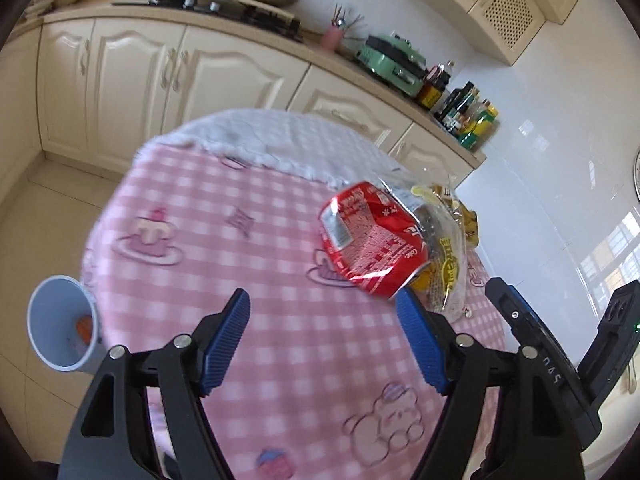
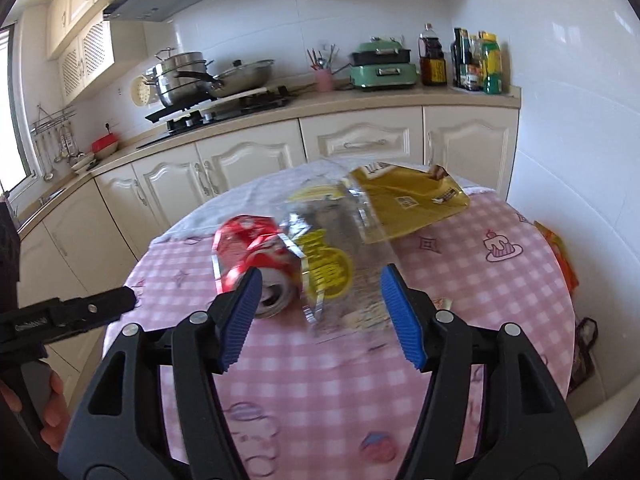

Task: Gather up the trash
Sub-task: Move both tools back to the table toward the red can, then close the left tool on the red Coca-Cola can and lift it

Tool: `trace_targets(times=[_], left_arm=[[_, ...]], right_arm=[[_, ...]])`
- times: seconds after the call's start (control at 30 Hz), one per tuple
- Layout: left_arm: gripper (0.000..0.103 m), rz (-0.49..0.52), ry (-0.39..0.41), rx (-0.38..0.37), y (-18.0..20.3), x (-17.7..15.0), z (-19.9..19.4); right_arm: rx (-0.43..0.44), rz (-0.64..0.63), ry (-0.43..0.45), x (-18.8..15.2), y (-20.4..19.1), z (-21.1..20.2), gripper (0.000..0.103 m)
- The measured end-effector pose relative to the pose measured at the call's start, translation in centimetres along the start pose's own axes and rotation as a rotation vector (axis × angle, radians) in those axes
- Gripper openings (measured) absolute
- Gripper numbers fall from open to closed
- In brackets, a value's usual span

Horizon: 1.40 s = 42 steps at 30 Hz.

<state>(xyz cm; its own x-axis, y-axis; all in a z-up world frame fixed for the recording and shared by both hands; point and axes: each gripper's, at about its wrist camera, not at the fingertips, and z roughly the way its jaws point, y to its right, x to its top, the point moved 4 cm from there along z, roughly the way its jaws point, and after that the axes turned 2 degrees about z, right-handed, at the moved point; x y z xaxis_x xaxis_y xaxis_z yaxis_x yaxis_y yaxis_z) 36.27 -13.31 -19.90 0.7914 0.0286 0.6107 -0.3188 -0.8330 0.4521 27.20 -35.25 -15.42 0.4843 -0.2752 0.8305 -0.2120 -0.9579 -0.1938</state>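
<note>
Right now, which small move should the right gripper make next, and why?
Probably ease forward and close on the clear wrapper: the right gripper is open and empty, and the wrapper lies between its fingers beside the crushed red can.

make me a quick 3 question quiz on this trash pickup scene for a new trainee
1. True or false: the left gripper is shut on the crushed red can.
2. What lies against the can on the pink checked tablecloth? A) clear plastic wrapper with yellow print B) a glass jar C) a banana peel
3. Fill in: the blue bin beside the table stands on the ____.

Key: 1 false, both grippers are open, the right gripper too. 2 A. 3 floor.
</note>
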Motion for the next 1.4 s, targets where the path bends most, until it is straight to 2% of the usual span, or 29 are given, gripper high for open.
trace_targets(times=[0.17,0.3,0.43,0.63,0.77,0.9,1.1,1.27,1.4], left_arm=[[0.074,-0.036,-0.031,-0.001,0.5,0.9,3.1],[0.074,-0.015,-0.032,0.011,0.8,1.6,4.1],[0.074,-0.017,-0.026,0.030,0.3,2.1,4.1],[0.074,-0.047,-0.002,0.058,-1.5,2.9,3.0],[0.074,-0.058,0.001,0.071,-2.4,3.1,2.5],[0.075,-0.059,-0.026,0.067,-2.9,3.4,3.2],[0.077,-0.098,-0.052,0.027,-3.6,4.0,5.2],[0.077,-0.122,-0.055,0.032,-4.2,4.8,6.3],[0.077,-0.126,-0.052,0.029,-4.6,5.2,7.2]], right_arm=[[-0.055,-0.101,-0.029,1.4,-0.8,3.6,0.062],[-0.046,-0.163,-0.061,1.4,-1.5,5.7,0.062],[-0.014,-0.234,-0.092,0.8,-3.1,6.7,0.062],[0.044,-0.269,-0.139,-1.0,-5.2,6.8,0.062],[0.150,-0.275,-0.165,-2.0,-7.1,6.4,0.062],[0.113,-0.235,-0.116,-1.4,-6.1,5.5,0.062],[0.060,-0.173,-0.106,-0.6,-3.2,5.3,0.062],[0.064,-0.203,-0.108,-0.3,-4.0,6.3,0.062],[0.014,-0.243,-0.117,-0.4,-4.9,7.7,0.062]])
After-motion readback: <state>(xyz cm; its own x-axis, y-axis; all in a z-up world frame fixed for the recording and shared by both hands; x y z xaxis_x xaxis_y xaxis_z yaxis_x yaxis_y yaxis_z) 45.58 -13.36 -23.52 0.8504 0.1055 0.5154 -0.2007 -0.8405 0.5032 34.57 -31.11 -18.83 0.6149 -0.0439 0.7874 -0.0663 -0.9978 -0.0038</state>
